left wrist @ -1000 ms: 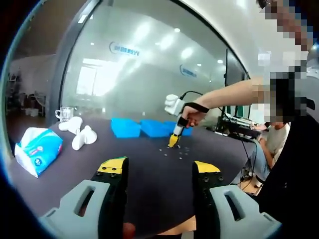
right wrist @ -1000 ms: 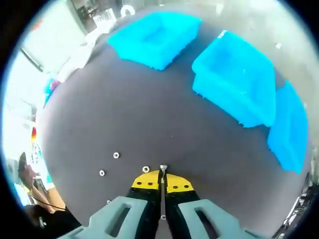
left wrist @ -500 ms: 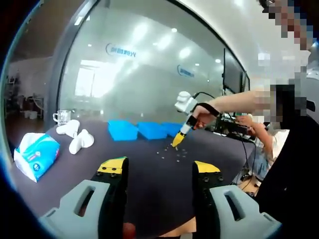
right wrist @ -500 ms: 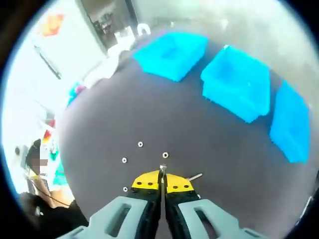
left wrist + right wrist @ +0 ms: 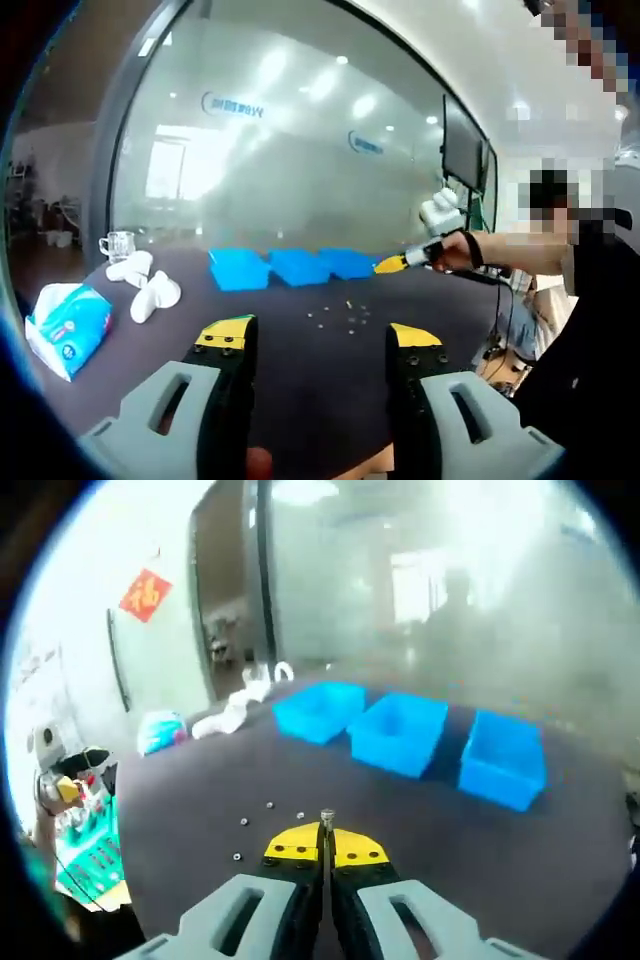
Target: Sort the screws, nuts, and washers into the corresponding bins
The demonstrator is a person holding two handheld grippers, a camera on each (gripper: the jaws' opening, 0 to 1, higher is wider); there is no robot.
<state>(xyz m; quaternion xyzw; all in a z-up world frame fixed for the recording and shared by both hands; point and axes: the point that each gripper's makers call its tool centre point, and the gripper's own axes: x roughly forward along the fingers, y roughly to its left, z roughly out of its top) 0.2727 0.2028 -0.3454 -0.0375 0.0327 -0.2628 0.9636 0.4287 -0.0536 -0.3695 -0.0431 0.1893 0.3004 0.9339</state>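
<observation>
My right gripper (image 5: 325, 834) is shut on a small screw (image 5: 326, 818) that pokes up between its yellow tips. It hangs above the dark table, short of three blue bins (image 5: 405, 731). Several loose nuts and washers (image 5: 268, 806) lie on the table below it. In the left gripper view the right gripper (image 5: 393, 264) is held in a hand at the right, level with the blue bins (image 5: 297, 266). The loose parts (image 5: 340, 314) lie in front of them. My left gripper (image 5: 320, 340) stands open and holds nothing, low over the near table.
A blue tissue pack (image 5: 60, 316), white objects (image 5: 146, 287) and a glass cup (image 5: 117, 244) sit at the table's left end. A person's arm (image 5: 520, 250) and body fill the right side. A glass wall stands behind the table (image 5: 300, 360).
The right gripper has risen off the table with the screw and swung rightward, tilting from looking down at the parts to looking level across the bins. The left gripper stayed put.
</observation>
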